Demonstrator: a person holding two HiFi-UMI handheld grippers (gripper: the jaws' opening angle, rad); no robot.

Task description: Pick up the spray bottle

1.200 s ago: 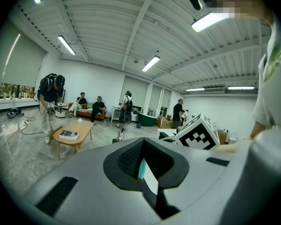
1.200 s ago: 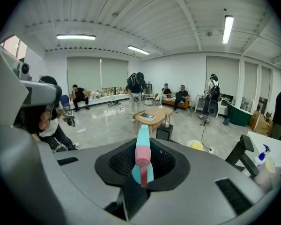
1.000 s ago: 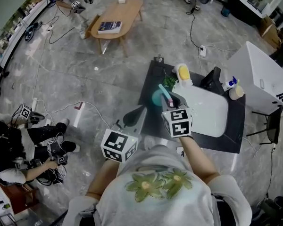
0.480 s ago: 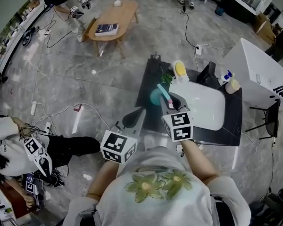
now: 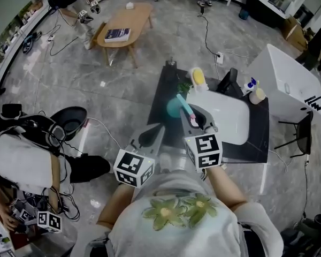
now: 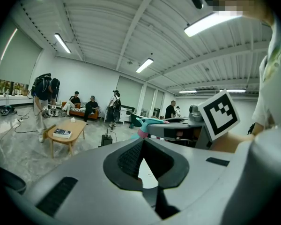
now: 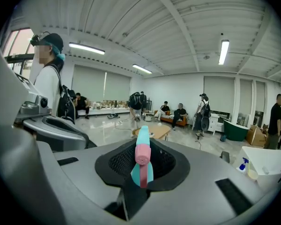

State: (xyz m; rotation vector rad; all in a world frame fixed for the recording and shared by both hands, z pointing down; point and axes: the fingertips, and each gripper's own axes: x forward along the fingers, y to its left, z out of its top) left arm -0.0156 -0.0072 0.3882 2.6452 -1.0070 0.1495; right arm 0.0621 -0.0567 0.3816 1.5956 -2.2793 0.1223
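Observation:
A teal spray bottle (image 5: 174,108) with a pink-tipped nozzle hangs above the black table (image 5: 163,92). My right gripper (image 5: 196,120) is shut on its head. In the right gripper view the pink and teal spray bottle head (image 7: 142,157) sits upright between the dark pads of the right gripper (image 7: 141,168). My left gripper (image 5: 149,135) hovers just left of the table's near corner, apart from the bottle. In the left gripper view the left gripper (image 6: 141,164) shows a narrow gap with nothing in it. There the teal nozzle (image 6: 143,122) and the right gripper's marker cube (image 6: 218,114) show to the right.
A white basin (image 5: 227,119) lies on the table with a yellow bottle (image 5: 198,78) and two small bottles (image 5: 252,90) behind it. A white cabinet (image 5: 289,84) stands at right. A wooden coffee table (image 5: 123,23) is far left. A person (image 5: 24,157) stands at left among floor cables.
My right gripper has lifted the spray bottle a little higher. The left gripper has drifted slightly. The person at the left edge has got up and moved closer.

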